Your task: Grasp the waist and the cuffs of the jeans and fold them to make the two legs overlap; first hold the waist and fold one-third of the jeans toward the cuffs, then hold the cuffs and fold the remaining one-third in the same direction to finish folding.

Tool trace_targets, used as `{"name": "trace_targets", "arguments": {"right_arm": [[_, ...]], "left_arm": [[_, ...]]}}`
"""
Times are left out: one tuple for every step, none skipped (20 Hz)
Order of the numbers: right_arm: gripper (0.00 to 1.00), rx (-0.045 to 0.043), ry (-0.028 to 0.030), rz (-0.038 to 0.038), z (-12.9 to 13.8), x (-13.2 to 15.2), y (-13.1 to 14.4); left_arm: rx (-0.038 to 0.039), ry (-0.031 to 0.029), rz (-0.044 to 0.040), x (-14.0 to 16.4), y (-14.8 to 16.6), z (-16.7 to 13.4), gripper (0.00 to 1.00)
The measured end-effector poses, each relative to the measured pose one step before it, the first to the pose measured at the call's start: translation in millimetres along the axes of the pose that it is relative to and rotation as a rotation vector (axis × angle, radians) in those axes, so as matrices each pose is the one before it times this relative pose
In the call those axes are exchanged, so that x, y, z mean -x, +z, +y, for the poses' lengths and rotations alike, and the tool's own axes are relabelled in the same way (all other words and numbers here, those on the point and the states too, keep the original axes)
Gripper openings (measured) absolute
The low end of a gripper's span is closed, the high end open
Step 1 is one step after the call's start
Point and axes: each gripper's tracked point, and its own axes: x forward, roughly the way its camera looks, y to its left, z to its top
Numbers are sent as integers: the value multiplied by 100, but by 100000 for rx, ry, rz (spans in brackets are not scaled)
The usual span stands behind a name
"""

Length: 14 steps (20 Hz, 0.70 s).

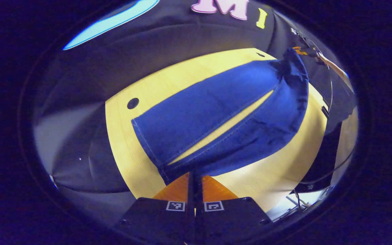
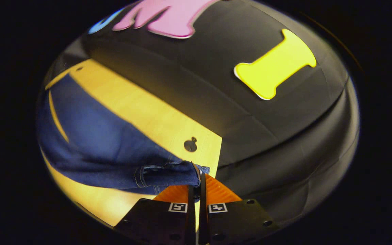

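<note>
Risk, slip: both grips take only a thin edge of denim; the weight of the hanging jeans may pull the cloth out as the leg is carried over.
Risk, misalignment: if one hand travels ahead of the other, the two legs land skewed rather than overlapped, and a strip of table stays showing between them.
Left tongs: pressed together on the cuff of the near leg, fingers nearly touching.
Right tongs: pinched on the waist corner, cloth bunched just ahead of the tips.
Jeans position: spread along the table, legs slightly apart, near edge lifted at both ends.
Step, judged: first fold, leg over leg, not yet made.
</note>
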Motion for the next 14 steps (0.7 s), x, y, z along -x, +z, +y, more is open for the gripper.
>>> {"name": "trace_targets", "arguments": {"right_arm": [[8, -6713, -677, 1130, -62, -59, 1364], [8, -4553, -1828, 1864, 21, -863, 1011], [7, -2682, -2682, 2474, -350, -1228, -133], [8, -2318, -1987, 2337, -301, -352, 122], [8, -3451, -444, 2155, 26, -34, 58], [8, -4771, 689, 1969, 275, 131, 313], [8, -5530, 969, 2854, -37, 971, 865], [8, -4702, -389, 1542, -144, 246, 588], [8, -3684, -832, 1552, -213, 164, 438], [8, -2221, -287, 401, 58, 364, 718], [7, -4962, -2, 1503, 235, 448, 227], [7, -5580, 712, 985, 469, 269, 283], [8, -2731, -565, -510, 383, 687, 873], [5, 1400, -1371, -1751, 84, 236, 755]], "left_arm": [[3958, 3033, -2812, -969, 1855, 1758, 6], [4955, 4364, -2351, -1585, 1483, 1572, 6], [5714, 4276, -1850, -1468, 1288, 1098, 6], [4608, 3739, -1602, -1600, 1353, 678, 6], [3873, 3067, -1264, -1518, 1088, 299, 6], [2823, 2517, 625, -1711, 562, 149, 6], [3422, 1718, 1736, -1590, 87, 208, 6], [3608, 2359, 2370, -1171, -416, 535, 6], [5086, 1836, 3038, -1473, -278, 656, 6], [7087, -288, 1974, -1122, 9, 111, 6], [6368, -778, 1727, -1005, 20, 115, 6], [6676, -708, 2087, -965, -181, 181, 6], [4163, -168, 477, -748, 212, 159, 6], [2899, 472, 444, -65, 292, 46, 6]]}}
